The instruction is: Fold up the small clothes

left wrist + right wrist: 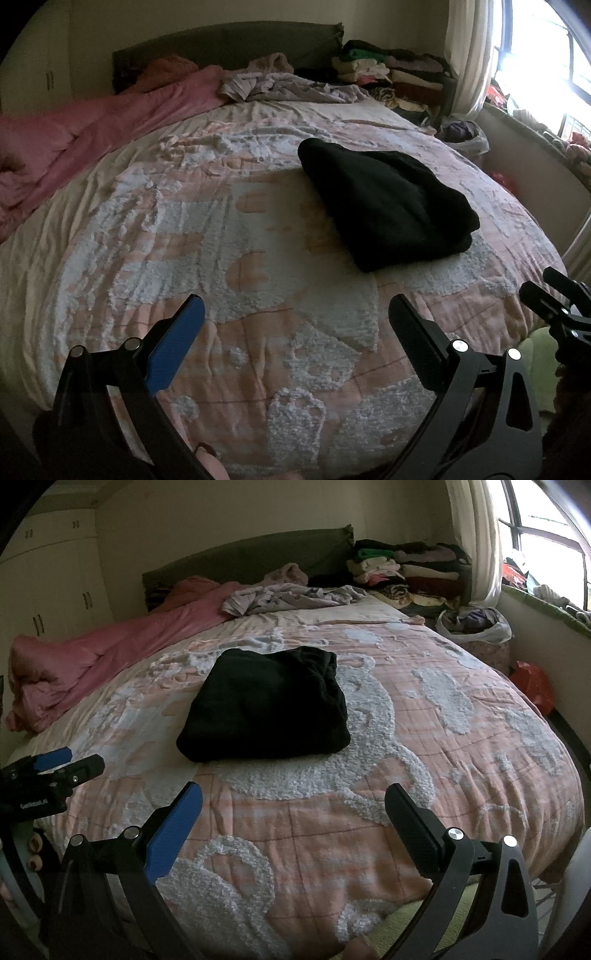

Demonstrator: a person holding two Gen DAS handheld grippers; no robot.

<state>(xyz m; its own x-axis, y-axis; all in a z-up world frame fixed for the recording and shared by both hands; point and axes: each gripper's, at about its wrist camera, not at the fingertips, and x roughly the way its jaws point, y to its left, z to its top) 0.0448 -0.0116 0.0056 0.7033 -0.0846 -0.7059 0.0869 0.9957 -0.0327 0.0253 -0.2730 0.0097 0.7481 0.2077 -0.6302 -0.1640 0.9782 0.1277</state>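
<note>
A black garment [384, 206] lies folded into a thick rectangle on the pink and white quilt [229, 266]; it also shows in the right wrist view [266, 705]. My left gripper [295, 306] is open and empty, held above the quilt's near part, short of the garment. My right gripper [293, 797] is open and empty too, held near the bed's front edge, short of the garment. The right gripper shows at the right edge of the left wrist view [546, 291]; the left gripper shows at the left edge of the right wrist view [74, 760].
A pink blanket [110, 653] lies bunched along the bed's left side. Crumpled lilac clothes [288, 598] lie by the dark headboard [251, 554]. Stacks of folded clothes [410, 568] stand at the back right. A bag of clothes [476, 627] and a red bag [532, 686] sit by the window wall.
</note>
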